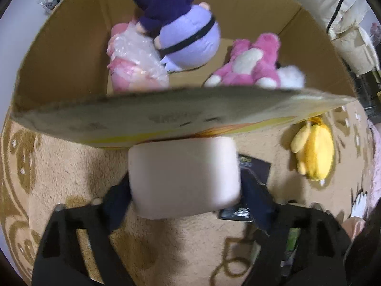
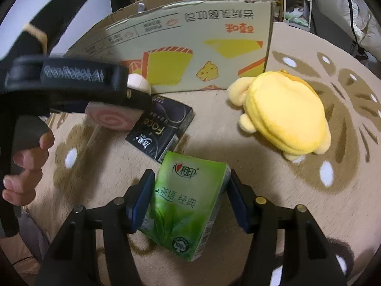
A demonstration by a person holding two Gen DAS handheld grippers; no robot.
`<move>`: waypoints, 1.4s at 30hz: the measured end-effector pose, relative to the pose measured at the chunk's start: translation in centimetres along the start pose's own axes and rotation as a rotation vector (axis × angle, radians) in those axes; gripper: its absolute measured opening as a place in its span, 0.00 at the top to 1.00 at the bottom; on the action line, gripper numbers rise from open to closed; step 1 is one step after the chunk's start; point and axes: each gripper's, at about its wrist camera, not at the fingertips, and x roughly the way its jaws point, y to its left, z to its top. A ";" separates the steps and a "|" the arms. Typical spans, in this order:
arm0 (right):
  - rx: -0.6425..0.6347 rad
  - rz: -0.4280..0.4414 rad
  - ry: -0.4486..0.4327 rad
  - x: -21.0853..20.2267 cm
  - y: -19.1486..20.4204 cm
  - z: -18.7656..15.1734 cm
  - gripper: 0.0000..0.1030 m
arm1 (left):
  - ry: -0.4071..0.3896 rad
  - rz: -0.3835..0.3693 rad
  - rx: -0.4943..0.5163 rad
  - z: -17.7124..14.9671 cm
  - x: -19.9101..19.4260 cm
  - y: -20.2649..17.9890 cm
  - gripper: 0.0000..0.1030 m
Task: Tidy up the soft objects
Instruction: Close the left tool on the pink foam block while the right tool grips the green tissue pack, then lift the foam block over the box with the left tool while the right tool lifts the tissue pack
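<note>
My left gripper is shut on a white soft roll with a pink swirl end, held just above the carpet before the near wall of the cardboard box. In the box lie a purple plush, a pink plush and a wrapped pink toy. My right gripper has its pads on both sides of a green tissue pack on the carpet. A yellow plush lies to the right.
A black tissue pack lies on the carpet in front of the box. The patterned beige carpet covers the floor. A cream cushion or bedding sits behind the box on the right.
</note>
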 end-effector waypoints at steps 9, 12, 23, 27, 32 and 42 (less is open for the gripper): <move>0.012 0.007 -0.047 -1.7 -2.1 0.6 0.38 | -0.047 0.005 -0.026 -1.0 -1.0 0.0 0.38; 0.001 0.002 -0.071 -2.2 -2.0 0.6 0.38 | -0.050 0.007 -0.024 -1.4 -1.4 0.1 0.38; 0.005 0.007 -0.144 -4.2 -1.9 1.1 0.39 | -0.157 0.062 -0.078 -3.7 -5.0 1.9 0.46; 0.022 0.010 -0.161 -4.8 -2.2 1.3 0.39 | -0.176 0.052 -0.085 -4.3 -6.0 2.1 0.55; 0.026 0.013 -0.190 -5.7 -2.3 1.0 0.40 | -0.228 0.081 -0.092 -5.2 -7.6 2.1 0.55; 0.042 0.076 -0.300 -8.7 -2.6 2.0 0.40 | -0.451 0.218 -0.058 -7.0 -14.2 1.7 0.55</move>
